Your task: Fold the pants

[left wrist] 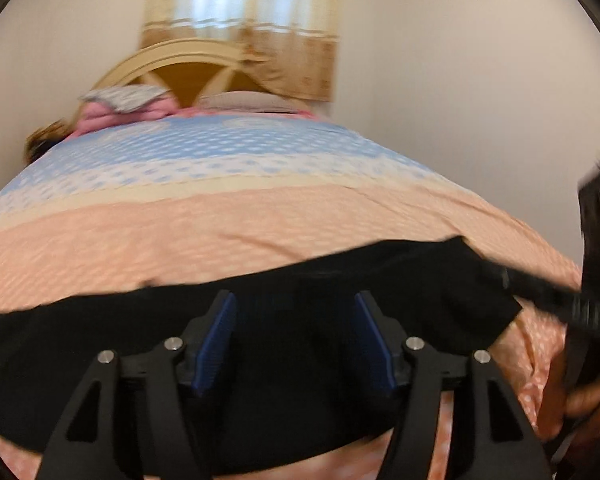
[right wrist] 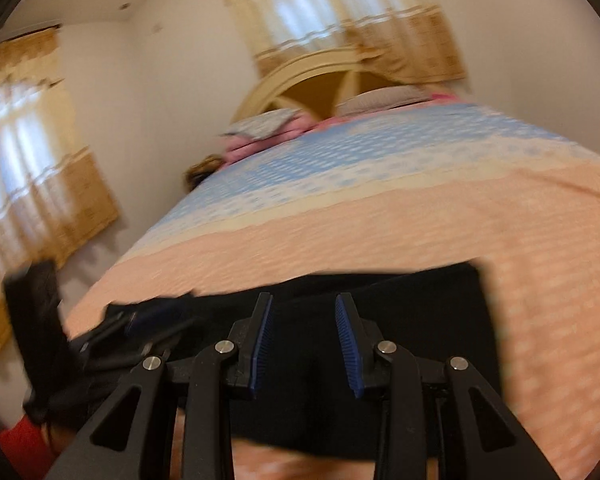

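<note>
Black pants (left wrist: 100, 344) lie flat across the near part of the bed; they also show in the right wrist view (right wrist: 420, 320). My left gripper (left wrist: 296, 304) is open, its blue pads apart just above the pants, holding nothing. My right gripper (right wrist: 304, 304) is open too, its jaws spread over the black cloth near the pants' right end. In the left wrist view the right gripper (left wrist: 572, 304) comes in blurred from the right edge. In the right wrist view the left gripper (right wrist: 140, 328) is blurred at the left over the cloth.
The bed has a peach and blue patterned cover (left wrist: 260, 184). Pillows (left wrist: 128, 98) and a pink blanket (left wrist: 100, 118) lie at the cream headboard (left wrist: 188, 56). Curtained windows (right wrist: 32, 168) are on the back and left walls.
</note>
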Tool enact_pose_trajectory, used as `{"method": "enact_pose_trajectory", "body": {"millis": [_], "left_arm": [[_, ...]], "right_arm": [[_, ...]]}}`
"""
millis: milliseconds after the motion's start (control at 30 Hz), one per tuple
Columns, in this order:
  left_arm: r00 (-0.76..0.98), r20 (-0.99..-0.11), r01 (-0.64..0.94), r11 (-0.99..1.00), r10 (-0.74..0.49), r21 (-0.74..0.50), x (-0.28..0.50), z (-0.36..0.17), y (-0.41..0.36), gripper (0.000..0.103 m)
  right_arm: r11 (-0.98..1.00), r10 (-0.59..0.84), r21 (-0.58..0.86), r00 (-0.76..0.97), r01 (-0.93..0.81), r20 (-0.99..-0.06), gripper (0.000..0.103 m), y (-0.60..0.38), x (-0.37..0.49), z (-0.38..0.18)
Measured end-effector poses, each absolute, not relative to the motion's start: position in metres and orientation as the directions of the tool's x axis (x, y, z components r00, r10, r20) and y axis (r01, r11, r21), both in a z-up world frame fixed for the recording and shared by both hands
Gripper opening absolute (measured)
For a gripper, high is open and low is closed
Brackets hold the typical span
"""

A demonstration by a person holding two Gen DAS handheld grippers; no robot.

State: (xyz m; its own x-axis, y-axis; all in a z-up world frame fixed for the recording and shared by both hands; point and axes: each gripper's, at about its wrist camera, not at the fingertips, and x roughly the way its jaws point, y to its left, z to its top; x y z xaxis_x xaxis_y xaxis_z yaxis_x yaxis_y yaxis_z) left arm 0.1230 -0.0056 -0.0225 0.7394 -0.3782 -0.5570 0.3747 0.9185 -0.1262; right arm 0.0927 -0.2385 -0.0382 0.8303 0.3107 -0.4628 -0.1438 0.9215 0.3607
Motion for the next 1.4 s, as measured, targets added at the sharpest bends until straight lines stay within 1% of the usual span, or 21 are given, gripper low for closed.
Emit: {"method": "enact_pose_trajectory", "body": {"millis": [100,200,233,333,400,467,567,667,833,867,900,967,1033,1100,1167,1233,1267,1300,1333,1367,1400], "left_arm": [[0.769,-0.598,0.211,0.973,-0.227,-0.097,0.118,-0.024,0.054,0.064],[0.785,-0.614,0.062,0.996,-0.089,-0.064,0.112,-0.028,0.108,0.064],[0.783,-0.621,-0.005,0.998,-0.034,-0.062,0.110,-0.029,0.133,0.064],[0.758,-0.647,-0.157,0.985,0.075,-0.069,0.109,-0.039,0.186,0.065],[0.740,-0.665,-0.225,0.969,0.101,-0.104,0.111,-0.049,0.206,0.065],[0.722,-0.685,-0.280,0.947,0.101,-0.156,0.113,-0.058,0.223,0.065],[0.708,-0.701,-0.299,0.936,0.085,-0.189,0.114,-0.067,0.231,0.065],[0.700,-0.708,-0.286,0.945,0.092,-0.160,0.112,-0.070,0.224,0.065],[0.694,-0.718,-0.261,0.945,0.043,-0.195,0.121,-0.077,0.228,0.072],[0.691,-0.722,-0.256,0.946,0.035,-0.199,0.119,-0.079,0.230,0.072],[0.691,-0.723,-0.252,0.947,0.033,-0.197,0.117,-0.080,0.232,0.072],[0.691,-0.723,-0.253,0.944,0.024,-0.210,0.114,-0.081,0.239,0.077],[0.693,-0.721,-0.261,0.925,-0.020,-0.277,0.112,-0.086,0.248,0.078],[0.710,-0.703,-0.260,0.910,-0.047,-0.323,0.107,-0.086,0.253,0.078],[0.711,-0.702,-0.258,0.908,-0.053,-0.330,0.106,-0.085,0.253,0.078],[0.723,-0.688,-0.257,0.899,-0.064,-0.354,0.104,-0.085,0.254,0.076],[0.727,-0.683,-0.260,0.895,-0.066,-0.363,0.103,-0.086,0.254,0.071],[0.728,-0.683,-0.265,0.894,-0.061,-0.362,0.102,-0.086,0.254,0.063],[0.726,-0.684,-0.267,0.892,-0.062,-0.365,0.102,-0.087,0.254,0.058],[0.728,-0.679,-0.255,0.882,-0.095,-0.397,0.101,-0.088,0.255,0.047],[0.731,-0.669,-0.240,0.866,-0.137,-0.439,0.100,-0.089,0.256,0.040]], "right_arm": [[0.903,0.397,0.363,0.767,-0.229,-0.504,0.034,-0.193,0.104,-0.057],[0.899,0.430,0.348,0.694,-0.267,-0.578,0.034,-0.153,0.121,-0.084],[0.912,0.403,0.328,0.691,-0.247,-0.600,0.034,-0.147,0.126,-0.092],[0.924,0.373,0.313,0.706,-0.221,-0.602,0.034,-0.142,0.128,-0.086],[0.920,0.377,0.328,0.706,-0.212,-0.600,0.034,-0.141,0.127,-0.074],[0.908,0.405,0.340,0.730,-0.247,-0.551,0.034,-0.135,0.119,-0.060],[0.893,0.449,0.287,0.733,-0.347,-0.512,0.034,-0.104,0.117,-0.039],[0.873,0.487,0.276,0.681,-0.402,-0.547,0.034,-0.061,0.131,-0.045],[0.868,0.495,0.363,0.547,-0.338,-0.675,0.035,-0.023,0.154,-0.104],[0.871,0.490,0.368,0.538,-0.325,-0.685,0.035,-0.019,0.155,-0.115],[0.877,0.480,0.346,0.579,-0.333,-0.659,0.035,-0.019,0.150,-0.115],[0.895,0.440,0.271,0.598,-0.355,-0.670,0.039,-0.008,0.145,-0.114],[0.892,0.438,0.243,0.599,-0.381,-0.670,0.052,0.000,0.144,-0.113],[0.893,0.432,0.223,0.604,-0.392,-0.670,0.055,0.002,0.139,-0.114],[0.897,0.417,0.195,0.611,-0.398,-0.673,0.056,0.005,0.136,-0.113],[0.896,0.418,0.196,0.614,-0.397,-0.669,0.057,0.005,0.134,-0.112],[0.896,0.422,0.201,0.613,-0.397,-0.668,0.057,0.003,0.135,-0.111],[0.894,0.425,0.206,0.612,-0.397,-0.667,0.057,0.003,0.135,-0.111],[0.893,0.430,0.212,0.611,-0.397,-0.665,0.057,0.002,0.135,-0.111],[0.892,0.432,0.217,0.610,-0.396,-0.664,0.057,0.002,0.138,-0.111],[0.891,0.435,0.221,0.610,-0.396,-0.662,0.057,0.000,0.137,-0.111]]}}
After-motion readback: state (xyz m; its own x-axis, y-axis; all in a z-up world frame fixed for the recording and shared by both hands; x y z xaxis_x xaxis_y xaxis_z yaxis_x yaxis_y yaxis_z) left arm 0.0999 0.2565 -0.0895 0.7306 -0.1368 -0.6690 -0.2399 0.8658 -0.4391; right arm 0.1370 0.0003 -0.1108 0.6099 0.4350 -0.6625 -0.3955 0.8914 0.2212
